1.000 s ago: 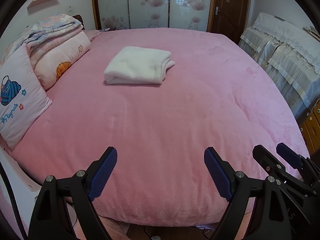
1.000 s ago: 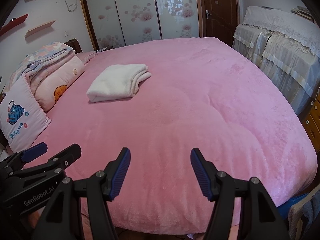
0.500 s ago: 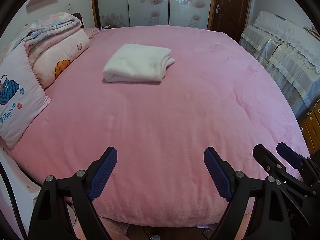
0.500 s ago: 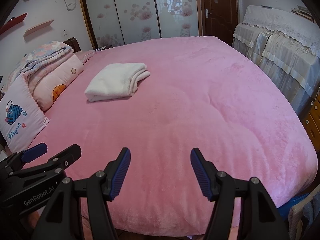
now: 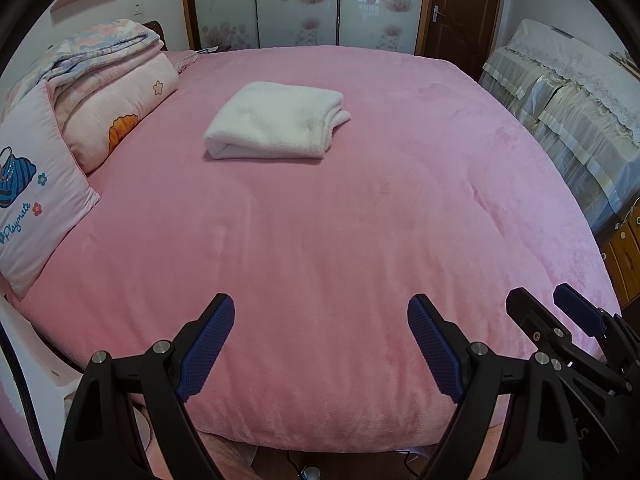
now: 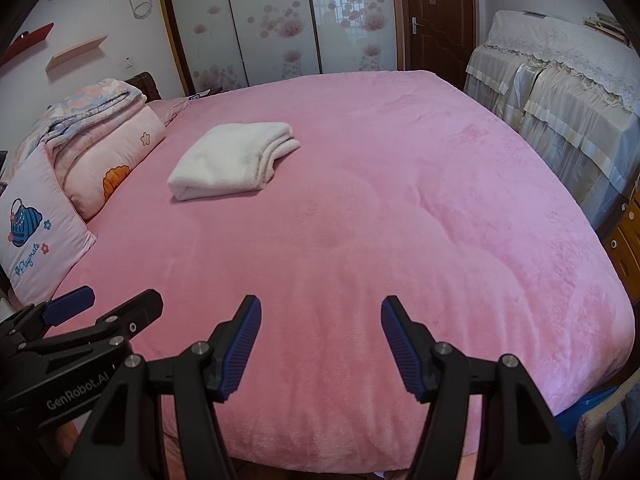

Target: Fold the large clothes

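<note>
Blue ribbed pads line the black fingers of both claws, which fill the bottom of each frame above the near edge of the bed. In the left wrist view the left claw (image 5: 321,344) stands spread wide with nothing between its pads, only the pink plush bedspread (image 5: 340,240) showing through the gap; the right claw's fingers poke in at the lower right of that frame. In the right wrist view the right claw (image 6: 321,344) is likewise spread and empty, and the left claw's black body, lettered "GenRobot.AI", sits at the lower left. Neither claw touches the cloth. Farther up, on the left half of the bed and well apart from both claws, lies the folded white fluffy garment (image 5: 276,122), a neat thick rectangle with its rounded fold toward the camera and its stacked layered edges facing right. At the left edge of the frame a pink pillow printed with a blue bag and the word "Playmate" (image 5: 32,208) leans against a rolled pink quilt with an orange shell print (image 5: 116,108), topped by a folded floral blanket (image 5: 92,42). Beyond the bed stand frosted wardrobe doors with pink flower patterns (image 5: 304,0), a dark brown wooden door (image 5: 460,8) in the upper right, and lace-covered furniture (image 5: 568,92) along the right side.
</note>
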Available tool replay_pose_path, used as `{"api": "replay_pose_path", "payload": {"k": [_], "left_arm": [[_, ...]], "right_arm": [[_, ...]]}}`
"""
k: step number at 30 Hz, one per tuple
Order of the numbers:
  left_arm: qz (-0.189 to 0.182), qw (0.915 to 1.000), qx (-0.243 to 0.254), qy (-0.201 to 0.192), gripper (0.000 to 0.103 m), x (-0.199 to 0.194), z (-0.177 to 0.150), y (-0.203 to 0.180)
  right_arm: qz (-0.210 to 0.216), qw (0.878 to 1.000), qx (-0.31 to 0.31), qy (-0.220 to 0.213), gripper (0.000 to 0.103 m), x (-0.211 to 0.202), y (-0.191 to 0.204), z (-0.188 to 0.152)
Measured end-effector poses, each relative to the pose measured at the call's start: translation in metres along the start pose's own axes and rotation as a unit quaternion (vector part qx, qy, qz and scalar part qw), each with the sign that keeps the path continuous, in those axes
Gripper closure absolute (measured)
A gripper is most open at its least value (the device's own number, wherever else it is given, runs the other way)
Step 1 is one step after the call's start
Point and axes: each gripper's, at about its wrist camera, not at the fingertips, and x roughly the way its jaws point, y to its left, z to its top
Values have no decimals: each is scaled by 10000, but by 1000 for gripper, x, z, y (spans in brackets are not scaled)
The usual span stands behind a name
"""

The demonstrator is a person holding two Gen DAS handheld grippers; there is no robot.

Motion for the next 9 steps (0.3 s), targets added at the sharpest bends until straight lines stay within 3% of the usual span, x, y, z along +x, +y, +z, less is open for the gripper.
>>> {"api": "replay_pose_path", "payload": {"k": [9], "left_arm": [[31,10000,24,-7,16,0,-1,-2]], "right_arm": [[-32,10000,-27,-7,40,1,3,-2]]}}
